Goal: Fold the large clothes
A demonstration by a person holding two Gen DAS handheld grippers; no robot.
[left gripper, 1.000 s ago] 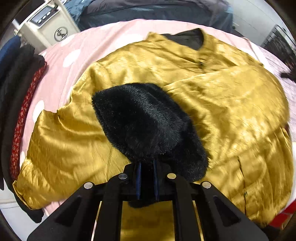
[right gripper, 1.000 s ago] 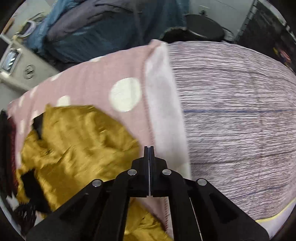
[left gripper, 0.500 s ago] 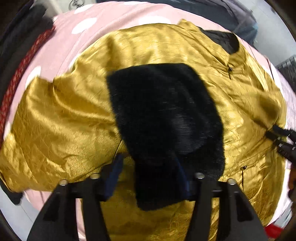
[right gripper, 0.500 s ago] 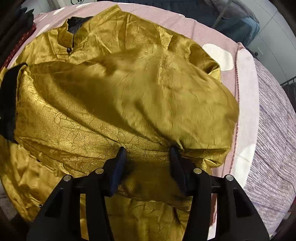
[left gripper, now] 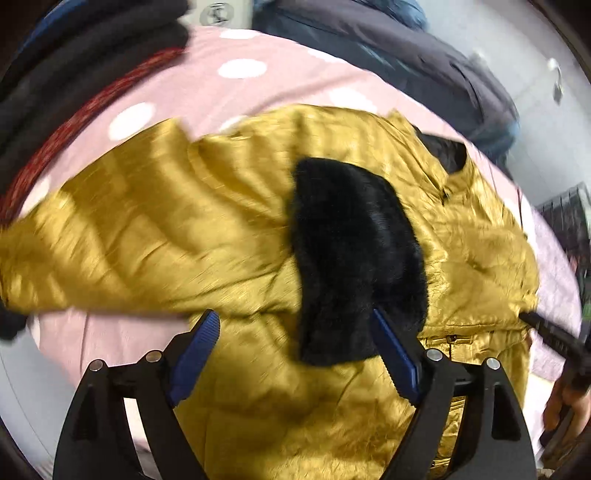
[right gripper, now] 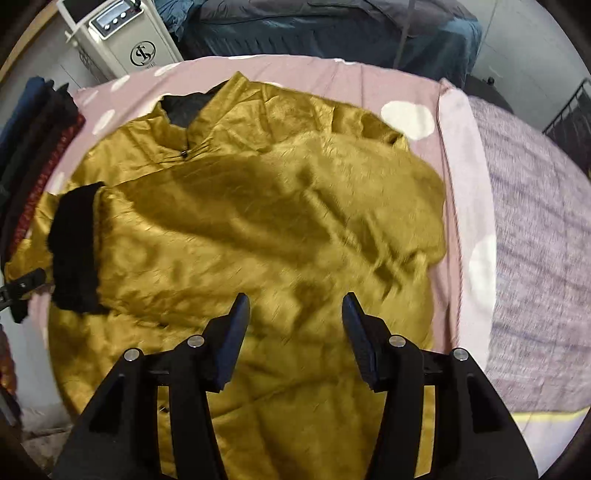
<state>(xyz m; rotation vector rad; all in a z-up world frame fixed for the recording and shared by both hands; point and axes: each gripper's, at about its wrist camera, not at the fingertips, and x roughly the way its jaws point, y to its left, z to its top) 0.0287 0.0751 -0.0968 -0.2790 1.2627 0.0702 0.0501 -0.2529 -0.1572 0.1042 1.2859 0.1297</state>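
A large golden satin jacket (left gripper: 207, 236) lies spread on a pink polka-dot blanket (left gripper: 243, 88). Its sleeve with a black fur cuff (left gripper: 354, 258) is folded across the body. My left gripper (left gripper: 295, 350) is open above the jacket's lower part, with the cuff's end between the blue pads (left gripper: 395, 354). In the right wrist view the jacket (right gripper: 258, 229) fills the middle, with the fur cuff (right gripper: 75, 247) at the left and the collar (right gripper: 184, 110) at the back. My right gripper (right gripper: 295, 328) is open and empty above the jacket's lower front.
Folded dark and red clothes (left gripper: 74, 88) are stacked at the left of the blanket. A white heater (right gripper: 122, 40) and dark bedding (right gripper: 314, 33) stand behind. A lilac bedspread (right gripper: 535, 240) lies to the right. The other gripper's tip (left gripper: 550, 332) shows at the right edge.
Both grippers opened; the left let go of the fur cuff, which now lies on the jacket. The right moved from the bedspread over the jacket, then drew back.
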